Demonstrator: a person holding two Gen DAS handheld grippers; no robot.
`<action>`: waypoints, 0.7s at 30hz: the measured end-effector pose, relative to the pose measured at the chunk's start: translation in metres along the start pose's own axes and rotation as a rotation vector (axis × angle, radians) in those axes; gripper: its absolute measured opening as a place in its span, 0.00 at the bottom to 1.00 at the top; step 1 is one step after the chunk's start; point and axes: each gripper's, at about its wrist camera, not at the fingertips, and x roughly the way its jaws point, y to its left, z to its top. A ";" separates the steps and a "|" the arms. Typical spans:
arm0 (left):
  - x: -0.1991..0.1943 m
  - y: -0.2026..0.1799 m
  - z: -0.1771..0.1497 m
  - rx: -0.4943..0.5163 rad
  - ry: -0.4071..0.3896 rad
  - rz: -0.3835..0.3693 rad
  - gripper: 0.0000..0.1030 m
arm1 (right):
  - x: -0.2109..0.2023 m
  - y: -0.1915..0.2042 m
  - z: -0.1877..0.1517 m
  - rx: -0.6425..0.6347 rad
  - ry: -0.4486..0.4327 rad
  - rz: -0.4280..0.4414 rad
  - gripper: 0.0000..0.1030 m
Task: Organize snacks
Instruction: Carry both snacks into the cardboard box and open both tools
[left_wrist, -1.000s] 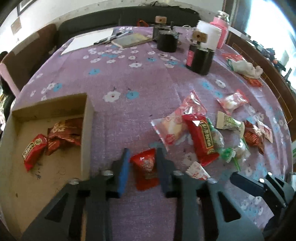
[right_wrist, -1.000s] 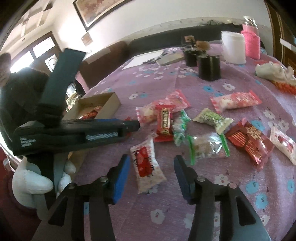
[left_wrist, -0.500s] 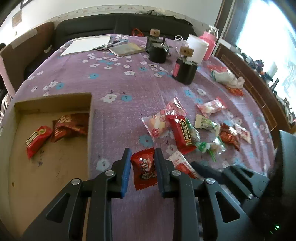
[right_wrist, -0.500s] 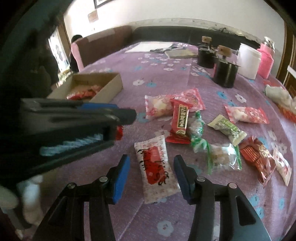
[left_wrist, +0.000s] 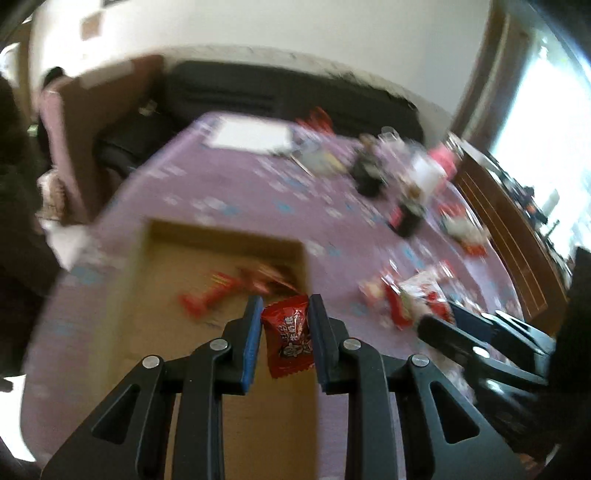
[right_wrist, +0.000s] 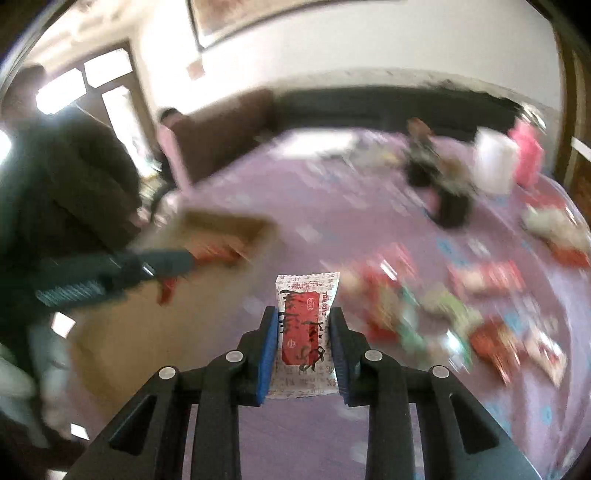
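My left gripper is shut on a small red candy packet and holds it in the air over the right side of the open cardboard box. Red snacks lie inside the box. My right gripper is shut on a white packet with a red label, lifted above the purple cloth. The left gripper also shows in the right wrist view, with the box beyond it. Both views are blurred.
Several loose snack packets lie on the purple flowered tablecloth to the right of the box. Dark jars, a white tub and a pink bottle stand at the far side. A person in black is at left.
The left gripper lifted the red candy and moved left over the box. The right gripper closed on the white packet and raised it off the cloth.
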 end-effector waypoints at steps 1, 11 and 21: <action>-0.008 0.011 0.002 -0.018 -0.015 0.021 0.22 | -0.004 0.017 0.012 -0.014 -0.021 0.060 0.27; 0.018 0.091 -0.035 -0.176 0.048 0.086 0.22 | 0.047 0.093 -0.016 -0.109 0.125 0.196 0.27; 0.065 0.103 -0.004 -0.164 0.068 0.087 0.22 | 0.087 0.069 0.005 -0.036 0.155 0.097 0.27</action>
